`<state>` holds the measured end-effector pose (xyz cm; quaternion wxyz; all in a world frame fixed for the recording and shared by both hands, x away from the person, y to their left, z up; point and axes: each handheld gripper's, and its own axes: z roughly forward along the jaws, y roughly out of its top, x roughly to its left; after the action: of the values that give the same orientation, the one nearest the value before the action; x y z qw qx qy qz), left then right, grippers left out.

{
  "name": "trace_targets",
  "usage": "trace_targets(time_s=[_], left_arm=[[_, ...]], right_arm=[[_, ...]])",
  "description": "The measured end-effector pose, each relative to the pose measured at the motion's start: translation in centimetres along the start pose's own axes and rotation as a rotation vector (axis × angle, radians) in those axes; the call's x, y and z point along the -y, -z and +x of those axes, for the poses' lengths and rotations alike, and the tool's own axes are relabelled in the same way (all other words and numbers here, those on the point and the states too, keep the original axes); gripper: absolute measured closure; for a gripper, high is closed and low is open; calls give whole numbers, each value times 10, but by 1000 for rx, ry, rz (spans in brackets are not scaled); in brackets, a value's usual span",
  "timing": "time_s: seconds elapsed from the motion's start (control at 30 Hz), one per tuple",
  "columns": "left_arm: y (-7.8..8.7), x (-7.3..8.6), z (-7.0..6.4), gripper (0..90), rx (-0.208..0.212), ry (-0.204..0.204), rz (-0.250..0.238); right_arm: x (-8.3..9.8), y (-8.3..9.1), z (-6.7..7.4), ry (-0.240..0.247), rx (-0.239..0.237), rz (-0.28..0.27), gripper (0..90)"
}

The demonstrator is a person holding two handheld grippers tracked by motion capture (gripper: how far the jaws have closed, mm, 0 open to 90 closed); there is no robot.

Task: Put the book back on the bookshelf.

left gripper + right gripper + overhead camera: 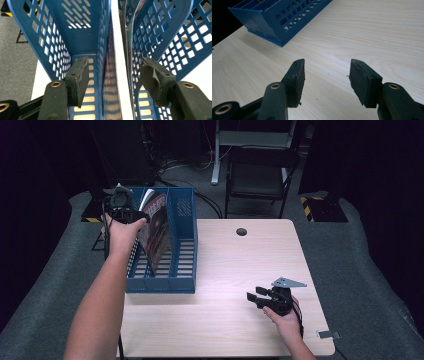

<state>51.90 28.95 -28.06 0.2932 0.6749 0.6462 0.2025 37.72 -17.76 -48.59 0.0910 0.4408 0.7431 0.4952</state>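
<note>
Now the thing in hand is the thin glossy magazine with a dark red cover (156, 222), which stands on its lower edge inside the blue perforated plastic file rack (182, 245), in the middle slot of three, leaning against a divider. Its long axis runs from the rack's floor up and toward the rack's tall back wall, and its white page edges (119, 57) face straight up at the left tongs (113, 75).

Those left tongs hang directly above the rack's back end, pointing down into it. Their jaws stand wide, one on each side of the magazine and the blue divider beside it; neither rubber pad (80, 78) presses on paper or plastic, so nothing is held. The magazine lies just beneath and between them, so any move on it belongs to the left hand (122, 232).

Well away from the rack, near the front right corner of the pale wood-grain surface (225, 270), the right tongs (256, 296) rest low with jaws wide and empty, aimed back toward the rack's low front corner (274, 37).

As for materials, the rack is stiff moulded plastic with square cut-outs in the walls and long slots in the floor. The magazine is limp, slick and slightly bowed, likely to sag if let go. The pads are black, worn and frayed at the edges.
</note>
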Motion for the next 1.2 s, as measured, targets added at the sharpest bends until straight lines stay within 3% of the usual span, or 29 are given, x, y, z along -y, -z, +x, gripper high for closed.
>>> trace_targets(time_s=[0.3, 0.63, 0.9, 1.2], left_arm=[[3, 1, 2, 404, 1, 12, -9], [20, 2, 7, 404, 15, 6, -18], [40, 2, 8, 404, 34, -23, -9], [61, 9, 4, 404, 55, -97, -17]], right_arm=[[0, -1, 0, 1, -1, 6, 455], [1, -2, -1, -1, 3, 4, 453], [1, -2, -1, 1, 1, 6, 453], [2, -1, -1, -1, -1, 12, 452]])
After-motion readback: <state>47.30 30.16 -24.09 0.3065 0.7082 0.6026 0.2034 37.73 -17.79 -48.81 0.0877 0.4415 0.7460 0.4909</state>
